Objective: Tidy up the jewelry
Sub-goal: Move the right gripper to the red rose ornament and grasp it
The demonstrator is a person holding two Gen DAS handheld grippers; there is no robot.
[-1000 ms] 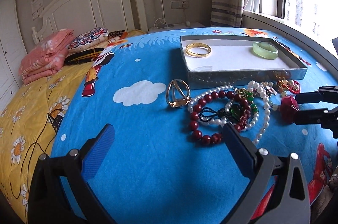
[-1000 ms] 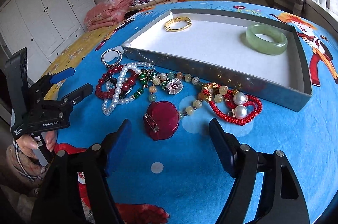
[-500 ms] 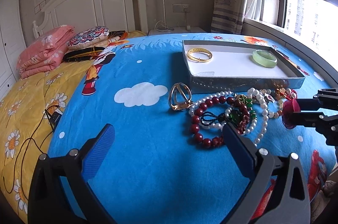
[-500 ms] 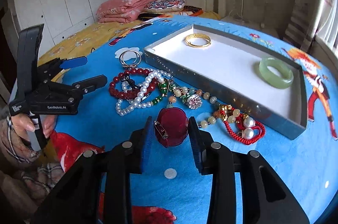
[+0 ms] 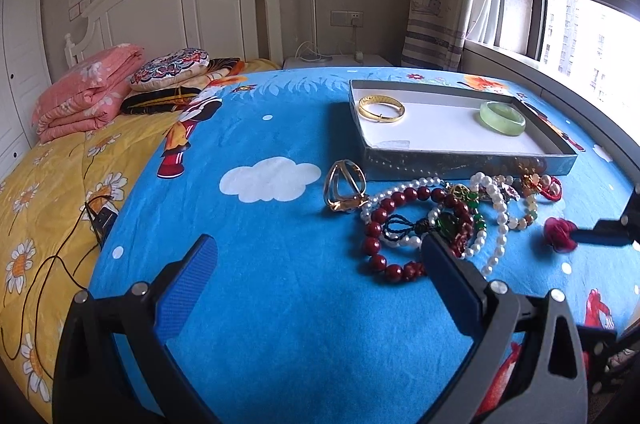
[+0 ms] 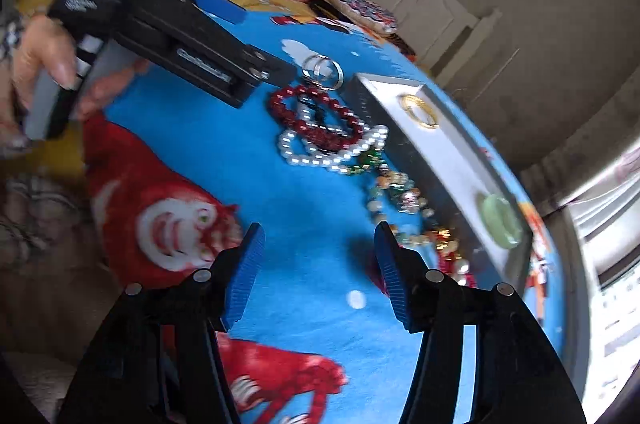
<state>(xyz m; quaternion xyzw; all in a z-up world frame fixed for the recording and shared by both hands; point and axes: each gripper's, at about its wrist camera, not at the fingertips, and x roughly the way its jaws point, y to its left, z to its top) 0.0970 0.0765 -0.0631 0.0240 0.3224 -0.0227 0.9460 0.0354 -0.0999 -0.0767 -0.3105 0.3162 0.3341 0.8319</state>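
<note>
A grey tray [image 5: 468,163] on the blue bedspread holds a gold bangle [image 5: 381,108] and a green jade bangle [image 5: 502,112]. In front of it lies a heap of jewelry: a red bead bracelet [image 5: 384,228], pearl strands [image 5: 496,207], a gold ring piece [image 5: 345,185] and a red cord bracelet [image 5: 550,183]. A dark red velvet piece [image 5: 559,234] lies at the tip of my right gripper's finger in the left wrist view. My left gripper [image 5: 316,280] is open and empty near the beads. My right gripper [image 6: 320,264] is open and tilted; the red piece [image 6: 376,278] peeks out beside its right finger.
Pink folded blankets [image 5: 88,91] and a patterned cushion [image 5: 170,69] lie at the headboard. A black cable and charger [image 5: 100,218] lie on the yellow quilt at left. A window and curtain are at right.
My right gripper was shut on the dark red velvet piece half a second ago; it has opened, rolled sideways and let the piece go onto the bedspread. My left gripper has stayed open.
</note>
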